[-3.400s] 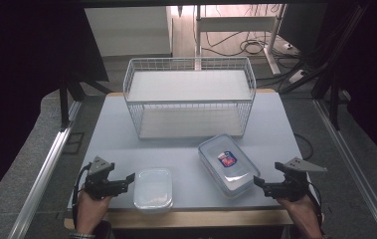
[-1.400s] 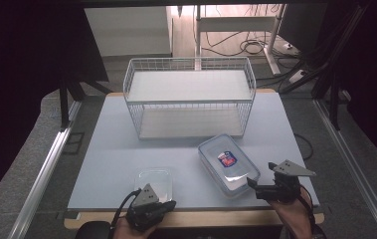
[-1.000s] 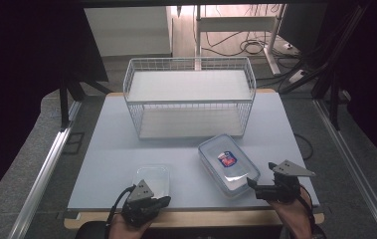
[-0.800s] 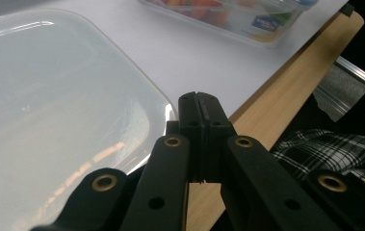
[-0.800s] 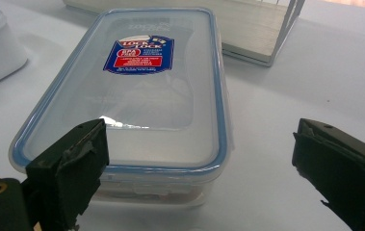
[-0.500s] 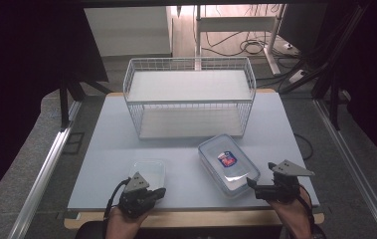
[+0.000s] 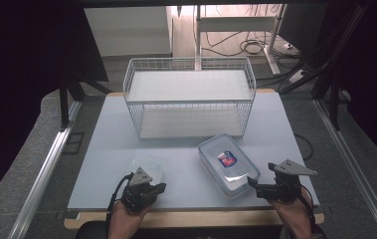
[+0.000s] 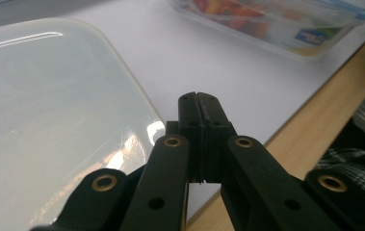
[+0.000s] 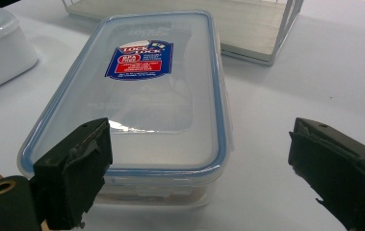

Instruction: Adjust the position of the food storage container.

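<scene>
Right hand-held gripper (image 9: 199,178) is standing spread before the lidded container (image 9: 136,101); left hand-held gripper (image 8: 200,113), pressed together, is resting beside the small tub (image 8: 50,120). Centre jaws before closing.

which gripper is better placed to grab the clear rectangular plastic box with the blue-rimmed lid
Probably the right gripper: its jaws stand open, facing the clear blue-rimmed box's near end. The left gripper is shut beside the small frosted container.
</scene>
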A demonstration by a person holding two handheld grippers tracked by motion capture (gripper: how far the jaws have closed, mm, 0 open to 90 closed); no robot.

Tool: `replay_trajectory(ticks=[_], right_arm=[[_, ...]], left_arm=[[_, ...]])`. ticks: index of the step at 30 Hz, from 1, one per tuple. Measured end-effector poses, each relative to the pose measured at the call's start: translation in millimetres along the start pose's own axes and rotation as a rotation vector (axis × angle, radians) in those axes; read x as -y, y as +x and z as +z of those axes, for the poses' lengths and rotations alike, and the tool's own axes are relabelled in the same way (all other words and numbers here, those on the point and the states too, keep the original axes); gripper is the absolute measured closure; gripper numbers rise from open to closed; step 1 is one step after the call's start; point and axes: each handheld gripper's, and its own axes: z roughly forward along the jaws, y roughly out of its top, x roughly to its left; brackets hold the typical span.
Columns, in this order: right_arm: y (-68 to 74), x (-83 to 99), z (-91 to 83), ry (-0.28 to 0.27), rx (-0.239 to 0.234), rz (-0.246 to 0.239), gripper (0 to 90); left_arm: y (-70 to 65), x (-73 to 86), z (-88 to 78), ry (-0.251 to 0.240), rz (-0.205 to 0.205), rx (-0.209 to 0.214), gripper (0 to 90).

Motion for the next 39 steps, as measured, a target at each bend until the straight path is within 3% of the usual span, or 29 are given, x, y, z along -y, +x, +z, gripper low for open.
replay_trajectory(ticks=[15, 23, 29, 32, 33, 36, 38, 39], right_arm=[[-0.5, 0.6, 0.7, 0.008, 0.0, -0.003, 8.9], [0.7, 0.5, 1.0, 0.012, -0.003, -0.012, 10.5], [1.0, 0.3, 0.6, 0.016, -0.011, -0.016, 13.6], [1.0, 0.2, 0.2, 0.018, -0.007, -0.019, 15.7], [0.8, 0.1, -0.4, 0.021, -0.002, -0.026, 19.5], [0.7, -0.3, -1.6, 0.025, -0.003, -0.027, 27.0], [1.0, -1.3, -4.0, 0.03, -0.007, -0.032, 39.9], [1.0, -1.3, -4.0, 0.03, -0.007, -0.032, 39.9]], left_arm=[[54.7, 0.0, -11.3, 0.001, -0.066, -0.136, 90.0], [68.3, 0.9, -12.8, -0.02, -0.094, -0.153, 90.0], [85.1, -1.8, -12.0, -0.028, -0.098, -0.204, 90.0], [87.3, -2.3, -12.1, -0.031, -0.112, -0.201, 90.0], [84.3, -3.2, -12.1, -0.032, -0.096, -0.208, 90.0], [77.1, -7.5, -13.4, -0.062, -0.08, -0.176, 90.0], [71.7, -11.6, -12.2, -0.074, -0.06, -0.147, 90.0], [71.7, -11.6, -12.2, -0.074, -0.06, -0.147, 89.9]])
